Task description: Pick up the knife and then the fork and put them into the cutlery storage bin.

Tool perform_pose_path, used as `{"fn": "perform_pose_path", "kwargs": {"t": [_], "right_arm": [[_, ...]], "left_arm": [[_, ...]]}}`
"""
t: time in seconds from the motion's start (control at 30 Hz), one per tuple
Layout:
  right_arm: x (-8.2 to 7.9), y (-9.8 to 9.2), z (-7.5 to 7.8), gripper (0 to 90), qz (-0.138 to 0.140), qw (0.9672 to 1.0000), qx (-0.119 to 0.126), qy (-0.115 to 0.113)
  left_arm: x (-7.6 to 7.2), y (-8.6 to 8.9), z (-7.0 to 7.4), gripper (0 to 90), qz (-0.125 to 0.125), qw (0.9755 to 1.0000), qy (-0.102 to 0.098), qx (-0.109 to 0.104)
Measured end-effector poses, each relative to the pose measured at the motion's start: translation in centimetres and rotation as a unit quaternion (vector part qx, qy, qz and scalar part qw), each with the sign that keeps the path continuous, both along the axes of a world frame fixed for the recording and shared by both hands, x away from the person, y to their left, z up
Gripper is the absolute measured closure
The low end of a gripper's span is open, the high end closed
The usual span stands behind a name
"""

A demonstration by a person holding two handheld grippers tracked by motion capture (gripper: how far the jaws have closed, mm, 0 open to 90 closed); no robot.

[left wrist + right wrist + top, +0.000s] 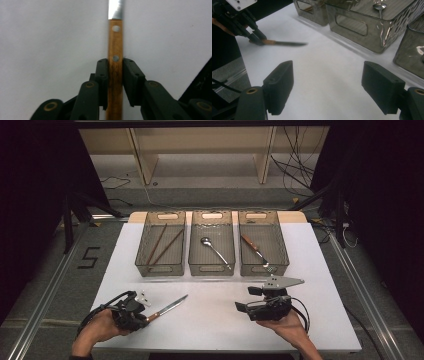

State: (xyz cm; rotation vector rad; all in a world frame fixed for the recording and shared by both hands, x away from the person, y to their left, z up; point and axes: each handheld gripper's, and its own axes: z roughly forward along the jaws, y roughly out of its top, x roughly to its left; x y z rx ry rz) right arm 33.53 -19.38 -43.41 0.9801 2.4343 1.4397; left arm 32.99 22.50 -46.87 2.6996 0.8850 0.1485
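Knife (115,70) handle sits pinched in the left claw (115,75); right claw (332,92) gapes wide, empty. Three bins (161,265), one knife.

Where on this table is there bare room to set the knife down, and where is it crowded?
Bare white table lies between the left gripper, shut on the knife, and the open right gripper, and in the strip before the three bins. Crowded: the left bin with chopsticks, the middle bin with a spoon, the right bin with a fork.

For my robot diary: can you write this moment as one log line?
left hand-held gripper: shut on knife handle | right hand-held gripper: open, empty | knife: on table
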Motion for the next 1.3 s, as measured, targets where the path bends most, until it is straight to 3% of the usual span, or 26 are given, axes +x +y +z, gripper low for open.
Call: {"fn": "perform_pose_path", "kwargs": {"t": [0.17, 0.33, 0.57, 0.83, 1.07, 1.3], "right_arm": [[0.0, 0.0, 0.0, 26.6, 0.0, 1.0, -0.001, 0.0], [-0.1, 0.1, 0.0, 26.6, 0.003, 1.0, 0.002, -0.002], [-0.5, 0.5, 0.3, 26.6, 0.011, 0.9999, 0.002, -0.007], [-1.7, 2.0, 1.3, 26.6, 0.033, 0.9984, -0.007, -0.045], [-2.8, 3.6, 1.6, 26.5, 0.057, 0.9939, -0.034, -0.088], [-3.8, 5.3, 1.5, 25.7, 0.091, 0.9848, -0.063, -0.133]], "left_arm": [[-0.1, 0.0, 0.2, 75.5, 0.009, 0.9999, 0.002, -0.007], [0.0, -1.0, 0.9, 75.5, 0.011, 0.9993, -0.007, -0.035], [-0.1, -2.7, 1.7, 75.5, -0.007, 0.9981, -0.008, -0.06], [0.6, -5.2, 2.9, 75.5, -0.035, 0.996, -0.014, -0.08], [1.6, -7.7, 4.1, 75.5, -0.064, 0.9936, -0.018, -0.091], [2.0, -10.1, 4.8, 75.5, -0.086, 0.991, -0.013, -0.102]]}}
